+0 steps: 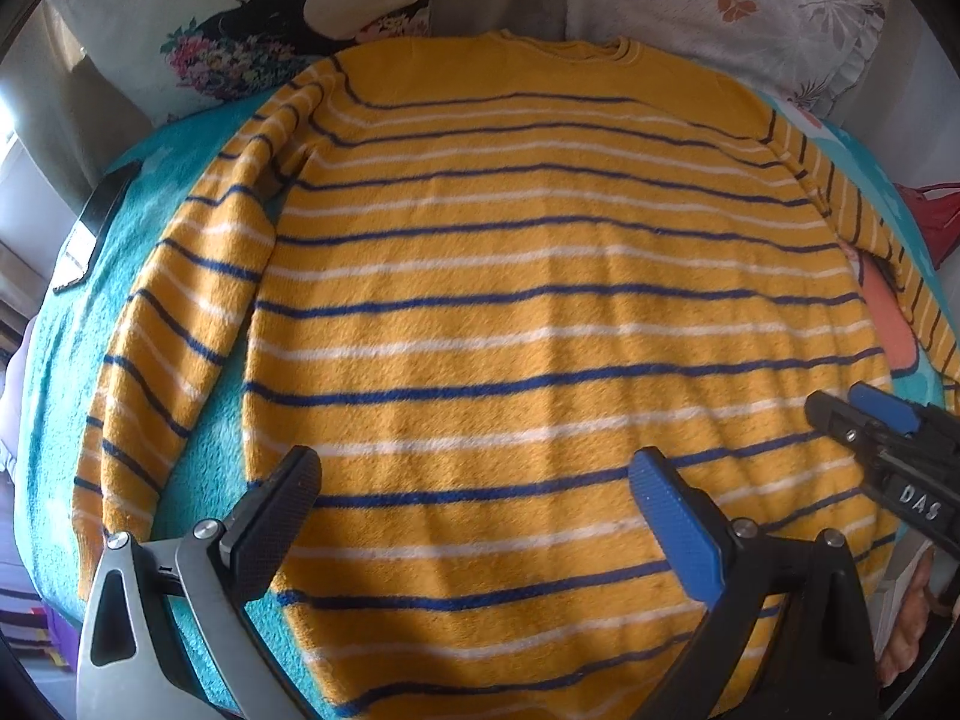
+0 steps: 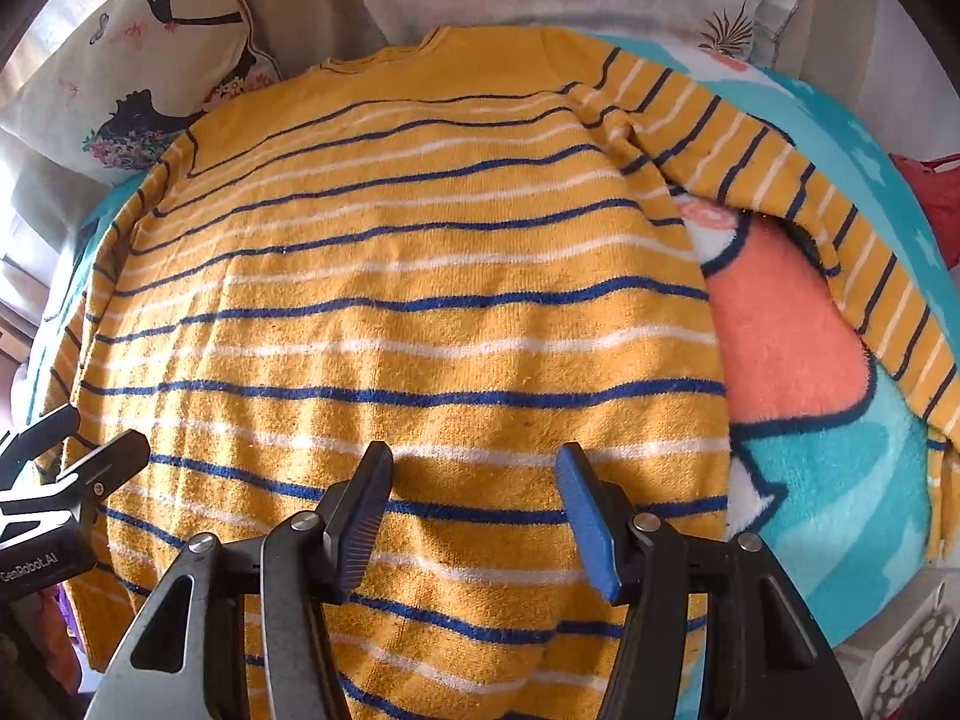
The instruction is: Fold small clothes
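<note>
striped sweater [image 2: 420, 300] flat beneath open right tool [image 2: 474, 480]

You see one sweater [image 1: 540, 312], mustard yellow with thin navy and white stripes, spread flat on the turquoise blanket [image 1: 180, 192], neckline toward the pillows and hem toward you. One sleeve lies close along the body on the side by the dark phone-like slab; the other angles outward over the blanket's coral patch [image 2: 780, 336]. Mild ripples cross the lower body.
</note>
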Available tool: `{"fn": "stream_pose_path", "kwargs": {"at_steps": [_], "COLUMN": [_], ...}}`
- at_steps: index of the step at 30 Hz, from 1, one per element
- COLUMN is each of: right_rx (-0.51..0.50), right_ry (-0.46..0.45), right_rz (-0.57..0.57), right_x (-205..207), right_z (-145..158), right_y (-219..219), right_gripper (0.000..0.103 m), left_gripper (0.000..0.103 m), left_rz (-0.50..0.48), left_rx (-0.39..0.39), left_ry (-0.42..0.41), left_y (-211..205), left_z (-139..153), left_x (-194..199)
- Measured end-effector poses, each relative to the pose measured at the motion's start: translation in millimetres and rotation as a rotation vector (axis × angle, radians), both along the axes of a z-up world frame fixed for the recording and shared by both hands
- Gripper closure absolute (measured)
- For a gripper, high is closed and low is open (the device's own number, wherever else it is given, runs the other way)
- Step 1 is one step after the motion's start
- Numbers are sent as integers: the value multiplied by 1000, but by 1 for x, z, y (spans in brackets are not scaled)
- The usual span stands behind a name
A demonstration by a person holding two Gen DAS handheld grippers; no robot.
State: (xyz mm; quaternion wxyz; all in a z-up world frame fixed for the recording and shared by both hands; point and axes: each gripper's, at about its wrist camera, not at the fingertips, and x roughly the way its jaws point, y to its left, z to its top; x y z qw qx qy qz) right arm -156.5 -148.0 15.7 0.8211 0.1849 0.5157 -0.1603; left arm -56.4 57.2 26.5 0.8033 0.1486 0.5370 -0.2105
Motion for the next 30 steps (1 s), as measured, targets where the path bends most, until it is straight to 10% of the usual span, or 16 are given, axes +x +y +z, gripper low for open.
{"fn": "stream_pose_path", "kwargs": {"at_steps": [8,17,27,30], "right_rx": [1,172,457,437], "right_ry": [-35,-184,-440,-418], "right_rz": [-10,-487,-837,-844], "right_x": [-8,-107,-210,-211], "right_z": [4,-2,-31,-29], "right_y": [-13,-161,-259,-278], "right_gripper": [38,36,35,52], "left_gripper": [1,1,1,1], "left_rz": [120,350,341,315], "left_rx": [4,-79,-129,-125], "left_ry": [38,31,-96,-101], "left_y": [58,126,93,71], "left_z": [-18,3,60,63], "left_x": [-5,-12,-37,-40]}}
